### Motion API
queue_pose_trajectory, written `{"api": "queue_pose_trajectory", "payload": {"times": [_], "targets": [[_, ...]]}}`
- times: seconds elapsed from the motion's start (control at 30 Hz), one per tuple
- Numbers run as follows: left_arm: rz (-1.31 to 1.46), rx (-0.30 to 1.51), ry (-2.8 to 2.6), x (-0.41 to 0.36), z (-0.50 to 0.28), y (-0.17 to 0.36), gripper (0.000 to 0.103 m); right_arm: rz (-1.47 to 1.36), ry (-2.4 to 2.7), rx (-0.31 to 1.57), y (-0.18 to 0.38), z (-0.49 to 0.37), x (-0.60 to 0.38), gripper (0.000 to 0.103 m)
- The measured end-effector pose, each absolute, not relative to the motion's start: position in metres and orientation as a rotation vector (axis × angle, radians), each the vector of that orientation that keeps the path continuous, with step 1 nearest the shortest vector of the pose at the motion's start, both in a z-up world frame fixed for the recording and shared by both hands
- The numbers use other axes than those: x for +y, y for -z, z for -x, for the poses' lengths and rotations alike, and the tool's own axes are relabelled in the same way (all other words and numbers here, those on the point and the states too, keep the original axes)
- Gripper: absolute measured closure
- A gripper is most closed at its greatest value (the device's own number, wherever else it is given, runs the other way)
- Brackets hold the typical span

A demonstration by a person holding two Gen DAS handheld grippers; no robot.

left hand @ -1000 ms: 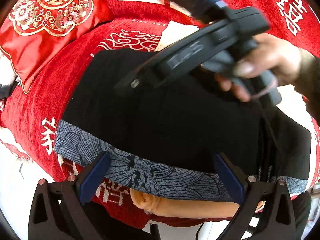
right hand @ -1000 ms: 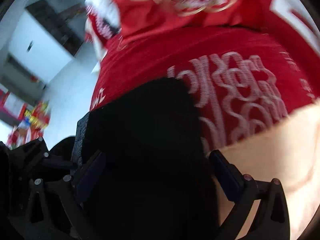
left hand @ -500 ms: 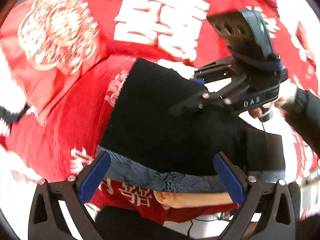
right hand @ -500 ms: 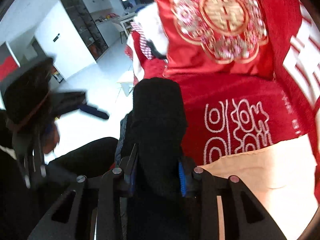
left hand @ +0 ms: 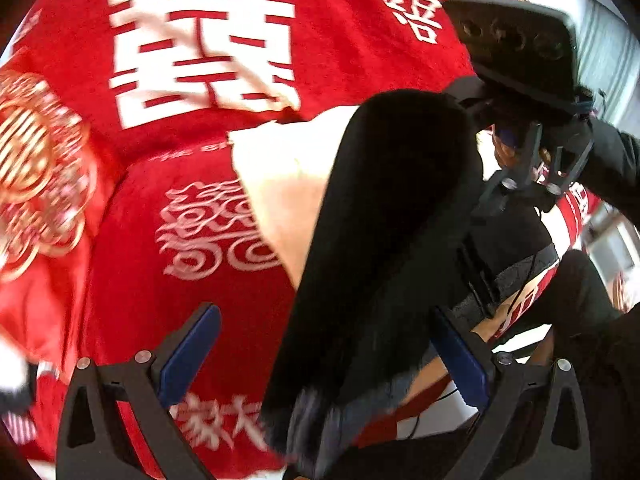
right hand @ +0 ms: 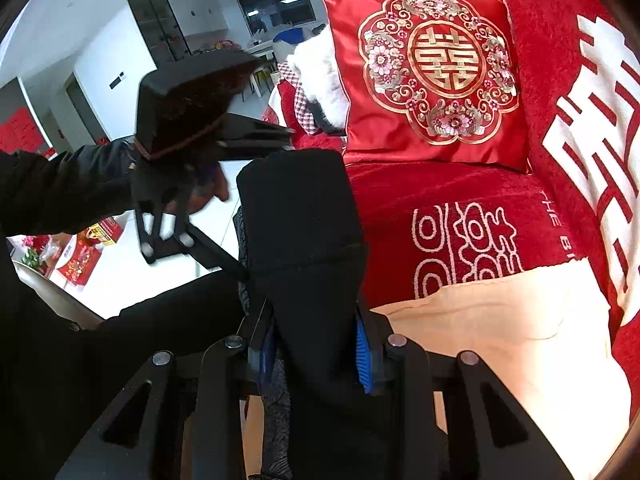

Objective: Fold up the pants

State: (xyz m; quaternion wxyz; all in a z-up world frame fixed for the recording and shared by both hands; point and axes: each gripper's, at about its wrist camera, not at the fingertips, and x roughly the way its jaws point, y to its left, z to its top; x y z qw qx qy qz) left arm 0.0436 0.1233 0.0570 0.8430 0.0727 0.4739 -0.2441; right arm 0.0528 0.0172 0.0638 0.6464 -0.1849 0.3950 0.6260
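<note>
The black pants (right hand: pixel 304 232) are lifted off the red sofa as a narrow folded bundle. My right gripper (right hand: pixel 314 348) is shut on the pants' lower part, blue pads pressed on both sides. In the left wrist view the pants (left hand: pixel 384 240) hang upright, with a grey patterned lining (left hand: pixel 320 424) at the bottom. My left gripper (left hand: pixel 324 360) is open, its blue pads wide apart around the lower edge of the pants without pinching. The right gripper's body (left hand: pixel 524 60) shows at the upper right of that view.
A red sofa cover (right hand: pixel 460 208) with white characters and a cream patch (right hand: pixel 500 340) lies under the pants. A red embroidered cushion (right hand: pixel 436 68) leans at the sofa's end. White floor (right hand: pixel 132 276) and a cabinet are to the left.
The right gripper closed on the pants and lifted them from flat on the sofa into an upright bundle. The left gripper stayed open and swung right.
</note>
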Motion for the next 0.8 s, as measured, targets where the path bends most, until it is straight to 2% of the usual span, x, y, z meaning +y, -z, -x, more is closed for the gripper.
{"api": "queue_pose_trajectory", "payload": {"times": [0.1,0.13,0.17,0.2,0.27,0.37,0.47,0.53,0.67,0.8], "targets": [[-0.140,1.103,0.611,0.104,-0.060,-0.034,0.000,0.439,-1.428,0.903,-0.062,-0.050,0.018,0.068],[-0.146,1.122,0.618,0.095,-0.060,-0.028,0.013,0.441,-1.425,0.905,-0.062,-0.050,0.017,0.068],[-0.182,1.129,0.617,0.085,-0.057,-0.024,0.050,0.440,-1.420,0.910,-0.061,-0.051,0.016,0.068],[-0.210,1.152,0.622,0.076,-0.054,-0.021,0.068,0.437,-1.406,0.920,-0.059,-0.052,0.014,0.068],[-0.260,1.151,0.561,0.062,-0.046,-0.021,0.073,0.434,-1.384,0.933,-0.055,-0.052,0.010,0.066],[-0.268,1.132,0.495,0.048,-0.040,-0.029,0.077,0.349,-1.324,0.968,-0.058,-0.058,-0.005,0.059],[-0.281,1.120,0.455,0.028,-0.037,-0.044,0.077,0.286,-1.237,0.918,-0.072,-0.050,-0.034,0.048],[-0.313,1.102,0.465,0.006,-0.030,-0.058,0.077,0.237,-1.110,0.873,-0.083,-0.039,-0.071,0.021],[-0.350,1.146,0.437,-0.036,-0.028,-0.068,0.077,0.102,-0.892,0.808,-0.093,-0.009,-0.163,0.021],[-0.378,1.157,0.458,-0.082,-0.027,-0.076,0.078,-0.029,-0.649,0.825,-0.078,0.035,-0.257,0.021]]}}
